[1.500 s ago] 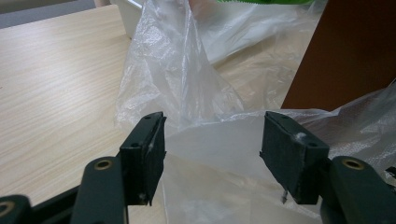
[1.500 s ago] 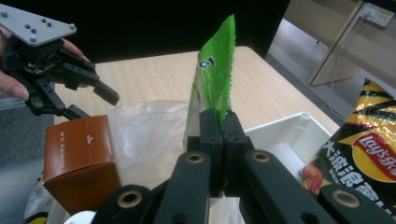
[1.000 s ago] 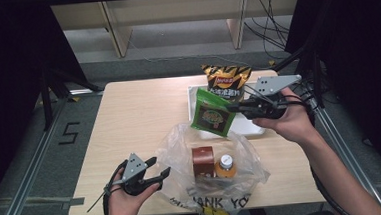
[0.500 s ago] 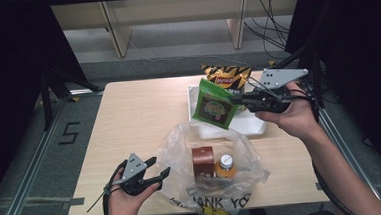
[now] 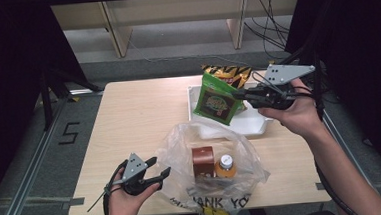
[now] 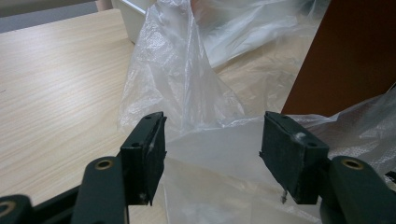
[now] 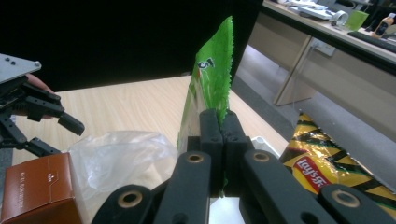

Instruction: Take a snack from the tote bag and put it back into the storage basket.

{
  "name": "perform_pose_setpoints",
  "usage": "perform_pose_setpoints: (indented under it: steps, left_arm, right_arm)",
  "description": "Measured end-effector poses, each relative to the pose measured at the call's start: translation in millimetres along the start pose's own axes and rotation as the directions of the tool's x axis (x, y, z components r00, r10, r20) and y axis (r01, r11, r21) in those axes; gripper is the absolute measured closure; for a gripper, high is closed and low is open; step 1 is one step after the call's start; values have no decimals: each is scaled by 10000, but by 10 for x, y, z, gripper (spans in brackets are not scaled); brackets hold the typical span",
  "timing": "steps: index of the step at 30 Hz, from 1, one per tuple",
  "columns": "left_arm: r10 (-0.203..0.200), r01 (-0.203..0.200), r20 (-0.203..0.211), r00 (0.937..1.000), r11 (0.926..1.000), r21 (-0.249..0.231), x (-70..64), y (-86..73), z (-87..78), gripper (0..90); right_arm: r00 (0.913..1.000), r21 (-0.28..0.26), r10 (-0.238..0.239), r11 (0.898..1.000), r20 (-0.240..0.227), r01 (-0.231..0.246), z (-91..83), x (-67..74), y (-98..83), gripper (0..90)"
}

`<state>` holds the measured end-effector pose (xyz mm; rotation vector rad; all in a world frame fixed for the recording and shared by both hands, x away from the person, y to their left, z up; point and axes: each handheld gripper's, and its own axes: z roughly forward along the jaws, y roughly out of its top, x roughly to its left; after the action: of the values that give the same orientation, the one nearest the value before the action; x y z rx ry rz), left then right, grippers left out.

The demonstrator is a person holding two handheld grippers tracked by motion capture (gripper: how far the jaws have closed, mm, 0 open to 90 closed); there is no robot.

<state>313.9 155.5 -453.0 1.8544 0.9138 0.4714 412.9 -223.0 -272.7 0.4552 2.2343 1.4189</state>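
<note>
The work in hand is judged to be the packing of snacks from a white tray (image 5: 260, 126) into a clear plastic bag (image 5: 246, 156) at the near edge of the table (image 5: 129, 121). A green snack packet (image 5: 217, 100) is pinched at its edge by the right gripper (image 5: 243, 95), whose jaws are pressed tight together on the foil in the right gripper view (the serrated top of the packet (image 7: 211, 79) rises just above them). The packet is held clear of the tray, hanging in the air above it and short of the bag's mouth.

Inside the bag, a brown carton (image 5: 203, 162) and a bottle with a white cap (image 5: 224, 166) are already stood side by side, so part of the packing is taken as done. A yellow-and-black crisp packet (image 5: 229, 74) is seen at the tray's far side, not yet moved.

The left gripper (image 5: 158, 170) is held low at the bag's left edge with its jaws spread wide; in the left gripper view the plastic film (image 6: 210, 154) lies between the two pads, but it is not clamped by them.

What is left, by this reading: the green packet is to be carried over and lowered into the bag, and the crisp packet is then to be fetched.
</note>
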Motion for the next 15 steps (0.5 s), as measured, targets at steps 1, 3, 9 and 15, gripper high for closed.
perform_pose_setpoints:
  steps: [1,3,9,15]
  left_arm:
    - [-10,10,4,10000,10000,-4,-2,-1,1,396]
    - [-15,15,2,10000,10000,-2,-3,0,1,396]
    - [-89,89,-10,10000,10000,-21,-6,-2,3,396]
    - [63,-63,-95,9999,10000,2,-1,7,-15,396]
  right_arm:
    - [10000,61,22,10000,-76,-21,-12,-9,5,900]
    - [10000,51,85,10000,-27,-85,-32,-20,13,900]
    - [9994,-101,-90,9999,335,93,-82,-67,41,900]
    - [9993,103,244,9996,287,-247,-84,-62,48,900]
